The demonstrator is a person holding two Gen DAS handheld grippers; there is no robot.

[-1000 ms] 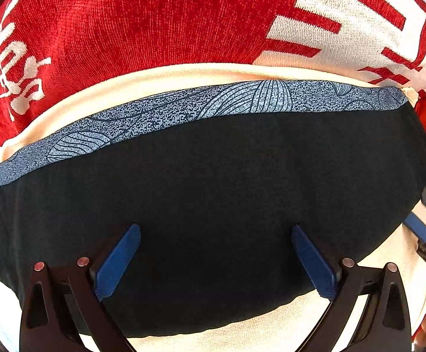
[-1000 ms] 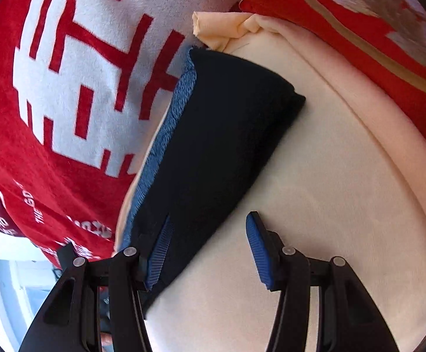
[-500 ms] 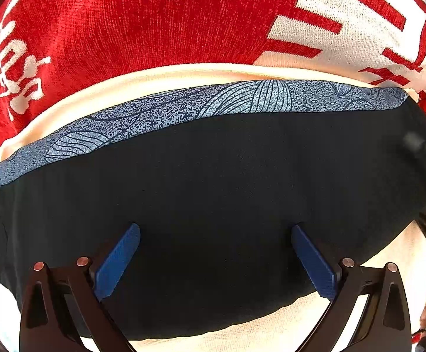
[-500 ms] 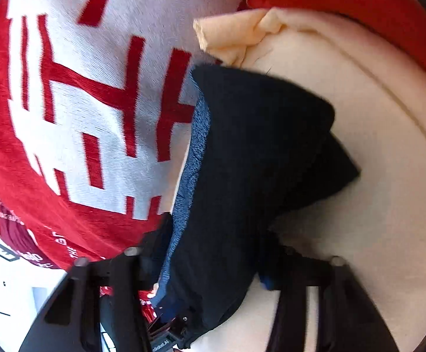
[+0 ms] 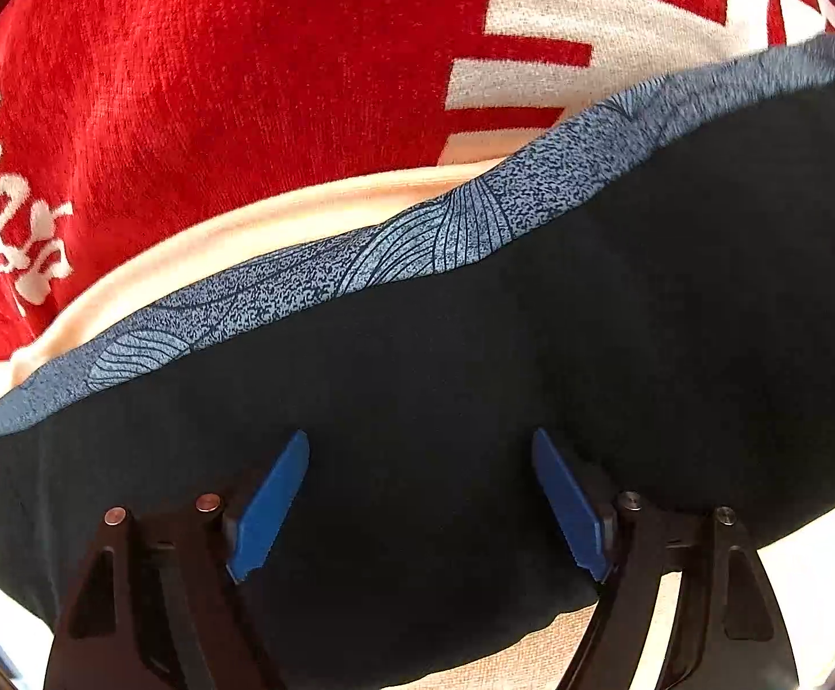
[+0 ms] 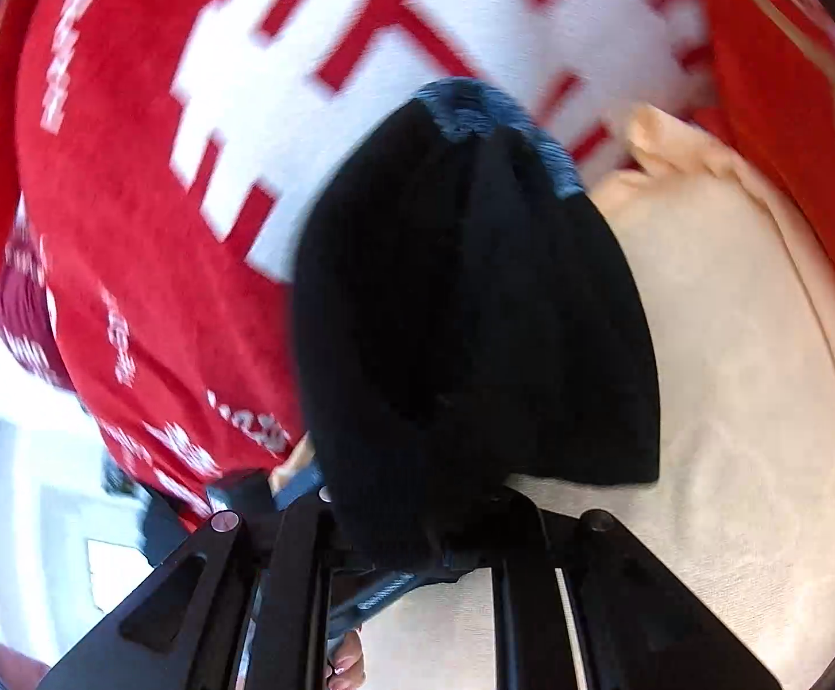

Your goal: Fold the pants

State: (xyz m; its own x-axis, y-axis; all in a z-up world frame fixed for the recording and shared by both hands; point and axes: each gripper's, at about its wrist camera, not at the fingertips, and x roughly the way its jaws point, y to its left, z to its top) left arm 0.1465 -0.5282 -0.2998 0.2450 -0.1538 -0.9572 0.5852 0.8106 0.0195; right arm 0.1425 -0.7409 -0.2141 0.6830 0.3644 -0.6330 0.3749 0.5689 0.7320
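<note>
The dark navy pants (image 5: 474, 379) with a blue patterned waistband (image 5: 417, 241) lie on a cream cushion (image 5: 279, 213). My left gripper (image 5: 420, 494) is open, its blue pads (image 5: 268, 494) spread over the dark cloth. In the right wrist view the pants (image 6: 463, 310) hang bunched and lifted off the cushion (image 6: 733, 402). My right gripper (image 6: 406, 523) is shut on the pants' end; its fingertips are hidden in the cloth.
A red and white blanket with lettering (image 5: 216, 86) lies behind the cushion and also shows in the right wrist view (image 6: 158, 201). A red cushion with gold trim (image 6: 791, 86) is at the right. Bright floor (image 6: 15, 460) shows at lower left.
My right gripper closed on the right end of the pants and lifted it up and leftward. The pants' right side rose in the left wrist view. My left gripper stayed open, its pads closer together.
</note>
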